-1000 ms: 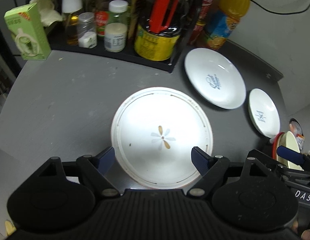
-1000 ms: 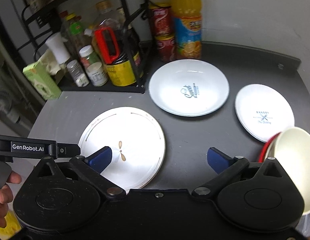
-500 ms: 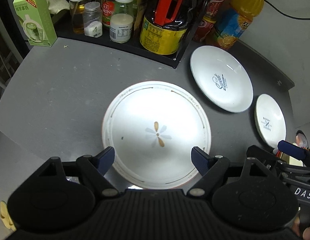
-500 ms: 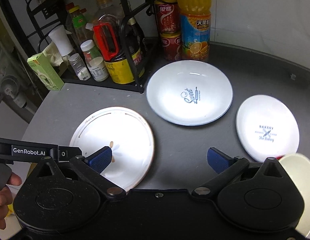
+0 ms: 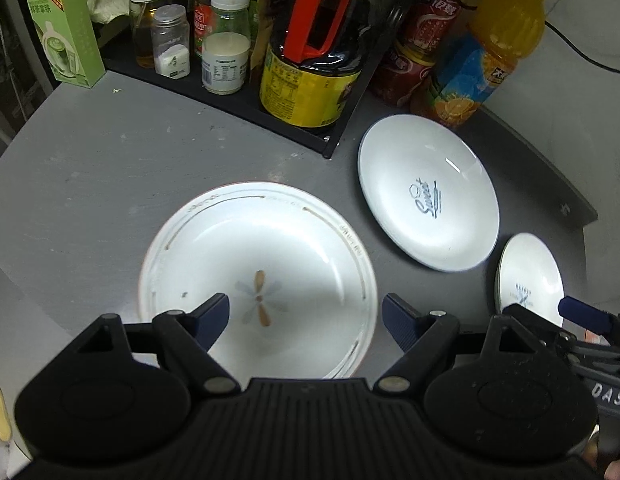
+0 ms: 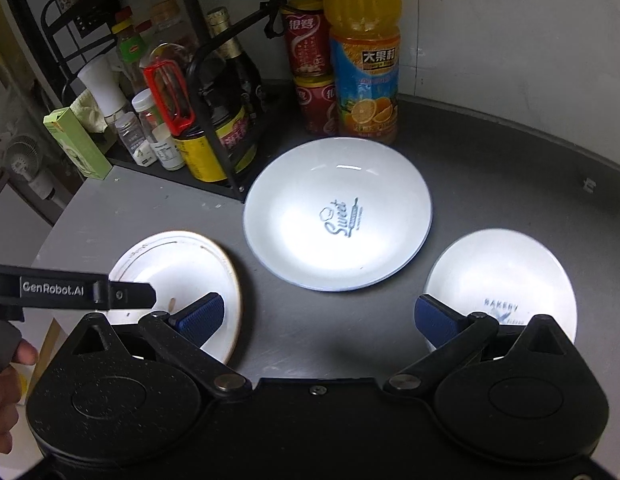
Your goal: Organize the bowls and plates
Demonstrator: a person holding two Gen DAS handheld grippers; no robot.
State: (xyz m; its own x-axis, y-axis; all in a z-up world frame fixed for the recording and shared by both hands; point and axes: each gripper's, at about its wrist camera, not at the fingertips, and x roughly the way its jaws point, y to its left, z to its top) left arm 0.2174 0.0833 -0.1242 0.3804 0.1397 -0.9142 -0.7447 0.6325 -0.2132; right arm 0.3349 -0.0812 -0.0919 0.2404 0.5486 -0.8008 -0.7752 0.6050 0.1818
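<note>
Now shifted forward over the grey surface [image 5: 90, 168], with the cream bowl gone from the right view. Left gripper [image 5: 306, 316] released, fingers [image 5: 214, 316] spread above the near half of the round white flower-print plate [image 5: 270, 256], nearest at 6 o'clock. Right gripper [image 6: 318, 320] likewise released, empty. White "Sweet" dish [image 6: 338, 216] at 12 o'clock, small white bakery plate [image 6: 506, 276] at 3. Black rack [image 5: 246, 108] crowds the far side; bare surface between plates.

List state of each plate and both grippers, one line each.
flower plate: flat on table, empty, untouched
Sweet plate: flat on table, empty, free
Bakery plate: flat on table, empty, free
left gripper: open, holding nothing
right gripper: open, holding nothing
</note>
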